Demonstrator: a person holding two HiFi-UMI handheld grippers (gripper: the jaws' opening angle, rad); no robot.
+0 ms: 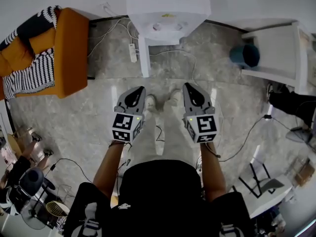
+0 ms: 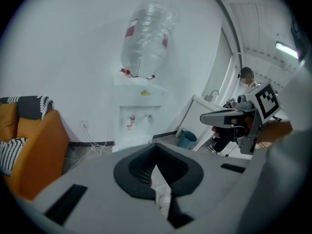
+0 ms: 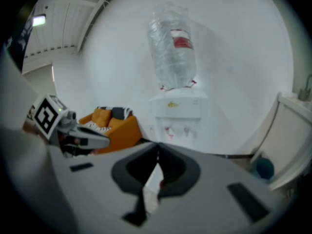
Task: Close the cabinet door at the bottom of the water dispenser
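Observation:
The white water dispenser (image 1: pixel 168 9) stands against the far wall with a clear bottle (image 2: pixel 146 38) on top. At its base the white cabinet door (image 1: pixel 144 57) sticks out towards me, open. My left gripper (image 1: pixel 139 89) and right gripper (image 1: pixel 189 86) hang side by side above the floor, well short of the dispenser, both pointing at it. The left gripper (image 2: pixel 156 145) has its jaws together with nothing between them. In the right gripper view the right gripper (image 3: pixel 157 147) also shows its jaws meeting at the tip, and the dispenser (image 3: pixel 178 113) lies straight ahead.
An orange sofa (image 1: pixel 54 53) with a striped blanket stands at the left. A power strip (image 1: pixel 132 52) and cables lie beside the dispenser. A white table (image 1: pixel 279 53) and a teal bin (image 1: pixel 245 55) are at the right. My shoes (image 1: pixel 150 102) rest on the marble floor.

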